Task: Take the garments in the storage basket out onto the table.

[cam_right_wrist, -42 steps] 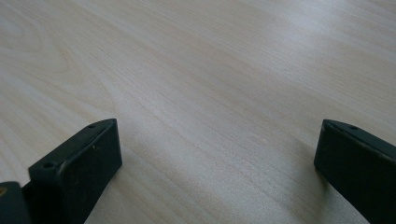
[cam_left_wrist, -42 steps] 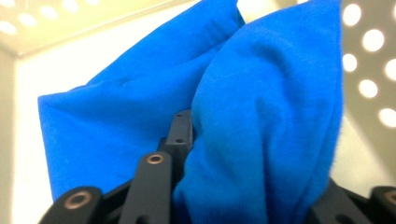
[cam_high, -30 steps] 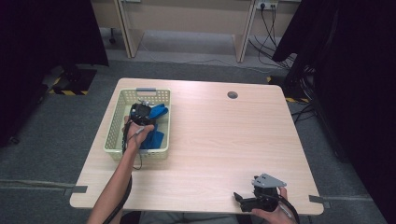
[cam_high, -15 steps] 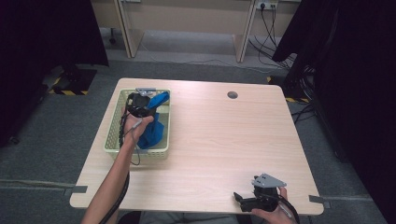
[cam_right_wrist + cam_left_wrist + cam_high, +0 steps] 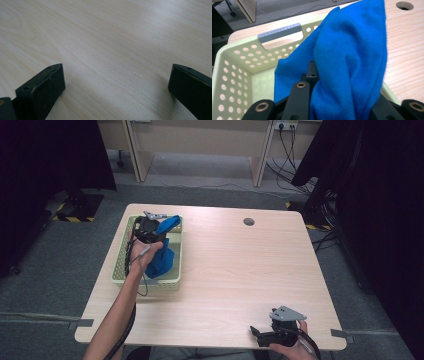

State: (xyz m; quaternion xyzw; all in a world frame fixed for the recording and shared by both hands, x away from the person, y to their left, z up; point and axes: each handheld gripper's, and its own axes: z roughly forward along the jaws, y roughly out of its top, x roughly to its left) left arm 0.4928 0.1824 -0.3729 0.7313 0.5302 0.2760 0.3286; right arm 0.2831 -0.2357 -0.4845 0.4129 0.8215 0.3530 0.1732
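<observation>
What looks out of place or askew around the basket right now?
Nothing stands out. The blue cloth hangs bunched from the shut left hand-held gripper, partly lifted out of the pale green basket, which sits square on the table. The right hand-held gripper rests open near the front edge.

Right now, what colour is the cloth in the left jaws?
Bright blue, plain with no pattern; the cloth shows best in the left gripper view.

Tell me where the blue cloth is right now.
In the high view the blue cloth is at the table's left, held by the left gripper over the pale green basket, its lower end hanging inside.
</observation>
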